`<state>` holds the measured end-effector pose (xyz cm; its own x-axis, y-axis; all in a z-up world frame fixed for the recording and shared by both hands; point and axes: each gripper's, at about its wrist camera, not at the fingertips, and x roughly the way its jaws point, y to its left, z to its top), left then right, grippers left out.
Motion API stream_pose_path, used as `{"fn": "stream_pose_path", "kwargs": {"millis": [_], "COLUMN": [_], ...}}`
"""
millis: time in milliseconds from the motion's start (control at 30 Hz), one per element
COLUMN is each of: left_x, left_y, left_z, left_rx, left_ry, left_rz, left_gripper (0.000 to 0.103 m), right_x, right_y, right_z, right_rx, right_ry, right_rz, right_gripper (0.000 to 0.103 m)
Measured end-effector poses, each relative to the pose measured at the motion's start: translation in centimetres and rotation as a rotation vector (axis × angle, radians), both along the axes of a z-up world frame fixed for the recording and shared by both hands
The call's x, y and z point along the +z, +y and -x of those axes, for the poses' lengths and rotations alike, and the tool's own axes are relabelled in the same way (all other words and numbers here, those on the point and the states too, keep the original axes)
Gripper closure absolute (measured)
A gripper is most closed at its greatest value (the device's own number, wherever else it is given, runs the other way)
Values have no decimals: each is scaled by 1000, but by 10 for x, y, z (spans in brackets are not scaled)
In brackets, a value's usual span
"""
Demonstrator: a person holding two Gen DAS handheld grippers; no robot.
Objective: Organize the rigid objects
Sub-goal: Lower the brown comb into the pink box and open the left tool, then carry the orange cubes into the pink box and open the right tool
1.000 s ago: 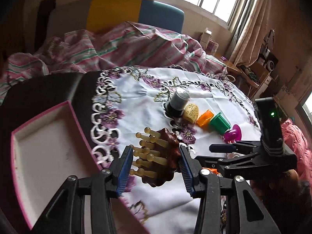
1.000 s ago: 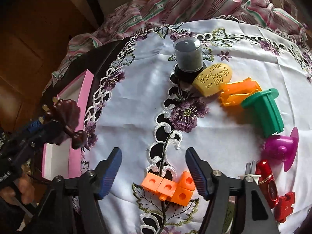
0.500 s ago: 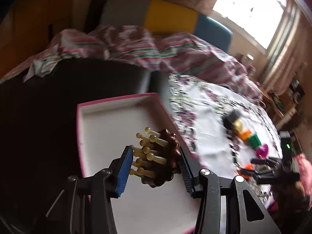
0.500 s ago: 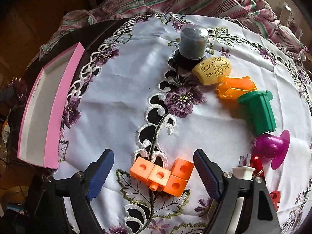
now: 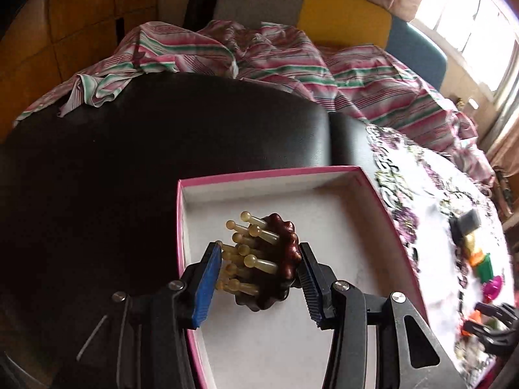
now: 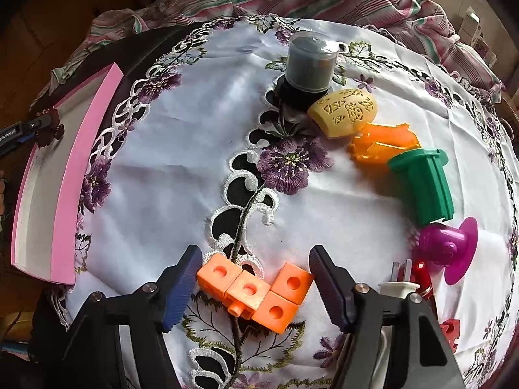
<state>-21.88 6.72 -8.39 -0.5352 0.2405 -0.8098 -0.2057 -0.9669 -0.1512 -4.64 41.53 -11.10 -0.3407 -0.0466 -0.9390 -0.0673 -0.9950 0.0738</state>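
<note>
Between left fingers (image 5: 207, 275): brown massager (image 5: 272, 265), over pink box (image 5: 259, 175)

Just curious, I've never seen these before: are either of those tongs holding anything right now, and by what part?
The left tongs grip a brown massage brush between its pins and its back. The right tongs, just closing, straddle the orange blocks without gripping.

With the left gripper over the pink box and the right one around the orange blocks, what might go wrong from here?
1. The left gripper grips the brown massage brush on its prong tips, so it may twist on release and miss the pink box.
2. The right gripper, jaws just closing, brackets the irregular orange blocks; they may pivot or slip.
</note>
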Motion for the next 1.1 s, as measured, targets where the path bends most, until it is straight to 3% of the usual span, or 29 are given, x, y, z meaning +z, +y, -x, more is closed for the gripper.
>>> {"fn": "stream_pose_path", "kwargs": {"millis": [200, 333, 433, 733, 1100], "left_x": [3, 5, 11, 48, 66], "left_y": [9, 4, -2, -16, -10], "left_z": [10, 5, -6, -83, -152], "left_rx": [-4, 27, 50, 36, -7], "left_ry": [45, 52, 63, 145, 198], "left_rz": [46, 52, 43, -10, 42], "left_gripper": [55, 41, 38, 34, 31], "right_x": [-1, -3, -4, -2, -1], "right_y": [-2, -5, -6, -9, -14], "right_z": [2, 5, 5, 6, 5], "right_rx": [4, 8, 11, 9, 12], "right_ry": [6, 8, 12, 27, 46], "right_rz": [-7, -15, -23, -37, -73], "right_gripper": [33, 33, 33, 33, 33]}}
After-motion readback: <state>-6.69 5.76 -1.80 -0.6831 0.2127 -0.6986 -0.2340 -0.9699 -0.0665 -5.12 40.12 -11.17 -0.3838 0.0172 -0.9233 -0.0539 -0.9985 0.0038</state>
